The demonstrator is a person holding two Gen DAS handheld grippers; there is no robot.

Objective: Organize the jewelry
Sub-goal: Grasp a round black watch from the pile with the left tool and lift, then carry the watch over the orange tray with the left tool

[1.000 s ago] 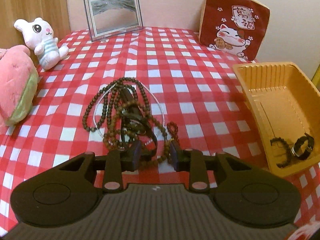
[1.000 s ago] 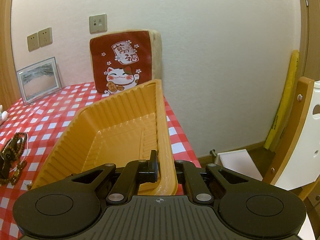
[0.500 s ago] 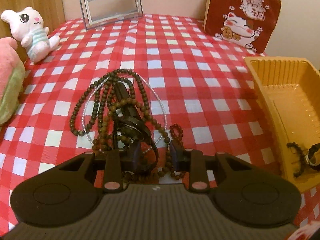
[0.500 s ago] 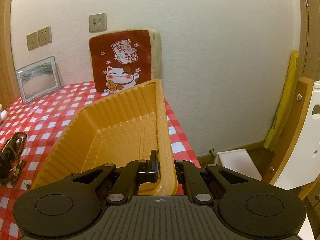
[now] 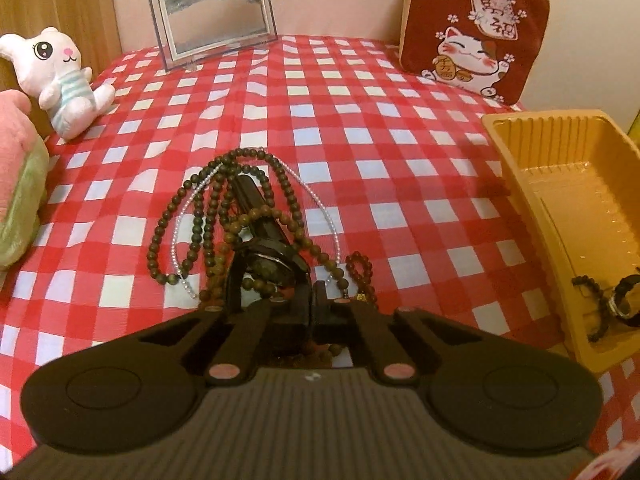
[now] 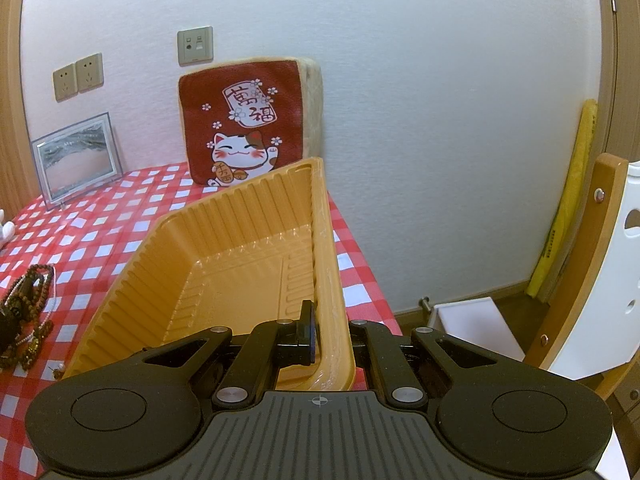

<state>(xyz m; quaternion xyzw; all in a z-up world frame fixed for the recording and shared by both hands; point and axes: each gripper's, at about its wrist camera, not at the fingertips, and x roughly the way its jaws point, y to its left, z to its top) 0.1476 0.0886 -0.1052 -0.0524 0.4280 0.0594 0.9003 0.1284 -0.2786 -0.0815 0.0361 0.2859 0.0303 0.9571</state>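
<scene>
The left gripper [image 5: 310, 300] has just been closing, and its fingers [image 5: 302, 298] now meet at the near end of the jewelry pile [image 5: 248, 232], pinched on the black watch strap [image 5: 272, 256] tangled in the beads. The pile lies on the checked tabletop [image 5: 360, 120], well left of the tray [image 5: 568, 184]. A black bead bracelet [image 5: 596, 300] and a ring-like band [image 5: 626, 300] lie in the tray's near end. The right gripper [image 6: 326, 336] is clamped on the tray's right wall, one finger inside and one outside. A cat cushion [image 6: 244, 128] and a frame [image 5: 212, 12] stand at the back.
</scene>
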